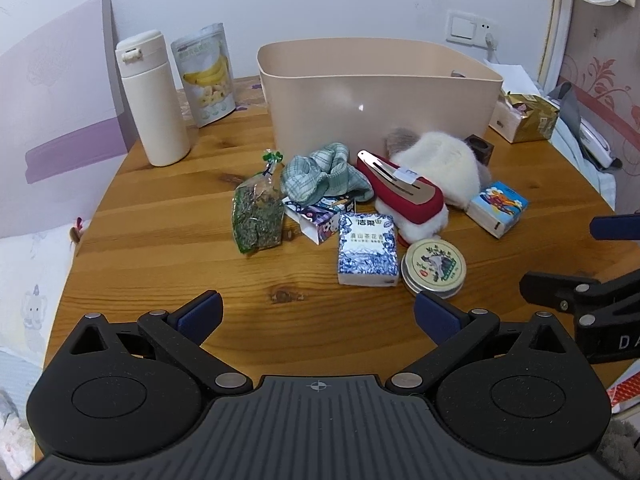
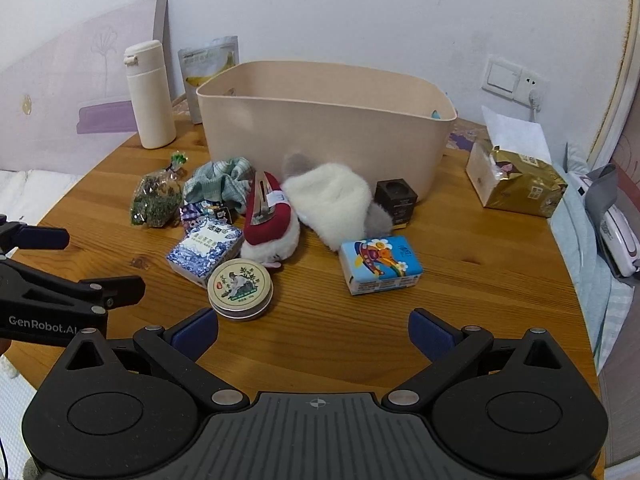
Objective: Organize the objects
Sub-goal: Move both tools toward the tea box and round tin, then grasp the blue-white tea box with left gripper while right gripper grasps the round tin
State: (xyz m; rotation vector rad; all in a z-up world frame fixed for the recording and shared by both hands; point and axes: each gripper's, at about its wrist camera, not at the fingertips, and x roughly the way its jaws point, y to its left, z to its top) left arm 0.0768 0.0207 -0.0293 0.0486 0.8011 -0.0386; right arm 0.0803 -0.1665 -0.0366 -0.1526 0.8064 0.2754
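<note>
Hovering low over the near edge of the wooden worktop, the left gripper and right gripper both have their jaws spread wide and hold nothing. The clutter lies in a tight heap in front of the beige bin. The round tin touches the blue-and-white box, so a grab at either probably nudges its neighbour. The fluffy white slipper likely squashes and slips free.
</note>
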